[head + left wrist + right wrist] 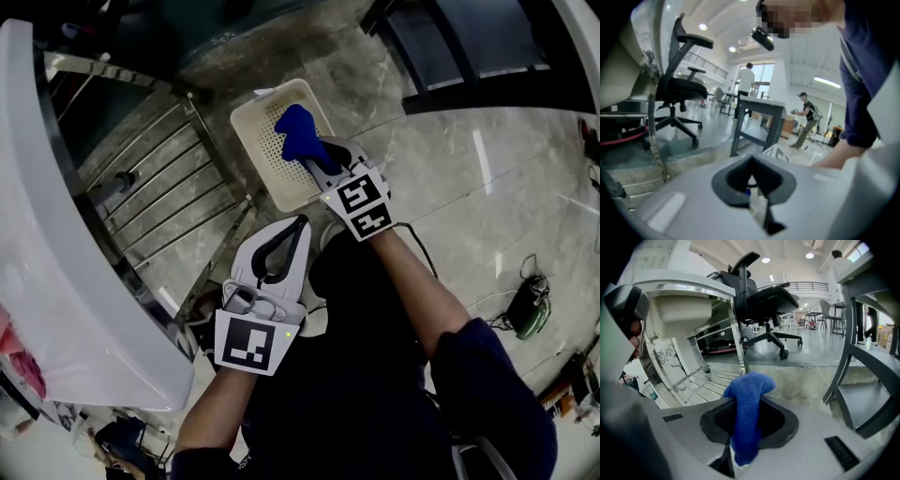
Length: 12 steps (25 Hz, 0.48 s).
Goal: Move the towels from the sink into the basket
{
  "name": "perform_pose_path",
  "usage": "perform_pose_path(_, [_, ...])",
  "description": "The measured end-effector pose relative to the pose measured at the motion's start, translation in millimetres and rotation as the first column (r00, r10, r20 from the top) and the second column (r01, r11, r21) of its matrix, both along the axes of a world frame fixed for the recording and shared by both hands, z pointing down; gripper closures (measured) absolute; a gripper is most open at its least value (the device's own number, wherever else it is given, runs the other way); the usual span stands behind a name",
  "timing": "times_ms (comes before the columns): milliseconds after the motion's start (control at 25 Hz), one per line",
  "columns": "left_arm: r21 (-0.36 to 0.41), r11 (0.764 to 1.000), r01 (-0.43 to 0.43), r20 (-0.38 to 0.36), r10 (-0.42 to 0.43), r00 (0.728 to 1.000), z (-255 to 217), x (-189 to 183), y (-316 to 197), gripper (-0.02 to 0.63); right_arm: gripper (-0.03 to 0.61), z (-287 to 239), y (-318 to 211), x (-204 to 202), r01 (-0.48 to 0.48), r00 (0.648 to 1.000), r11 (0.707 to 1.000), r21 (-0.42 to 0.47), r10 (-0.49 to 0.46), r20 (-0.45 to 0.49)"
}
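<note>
Head view shows the basket (255,141) on the marble floor, between the metal rack (155,192) under the sink (56,253) at left and a dark desk (469,56) far right. Bare floor lies open to the basket's right. The right gripper (315,161) is clamped on the blue towel (296,129), held over the basket's right half; whether the cloth touches the basket cannot be told. The left gripper (298,228), nearer, has its jaws together, with nothing in them. Something pink (21,364) in the sink is cut off at the left edge. No writing is readable.
</note>
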<state>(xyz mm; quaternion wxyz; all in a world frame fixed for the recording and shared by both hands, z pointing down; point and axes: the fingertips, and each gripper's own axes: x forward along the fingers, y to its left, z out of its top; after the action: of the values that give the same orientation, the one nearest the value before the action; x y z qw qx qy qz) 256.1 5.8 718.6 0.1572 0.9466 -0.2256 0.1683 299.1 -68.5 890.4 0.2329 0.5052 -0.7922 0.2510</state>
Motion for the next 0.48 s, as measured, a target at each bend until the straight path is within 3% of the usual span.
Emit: perform_pose_path(480, [-0.018,1.0,-0.001,-0.017,0.001,1.0,6,-3,1,0.611,0.419,15,0,-1,-0.016,1.0,1.0,-0.024,0.016,0.007])
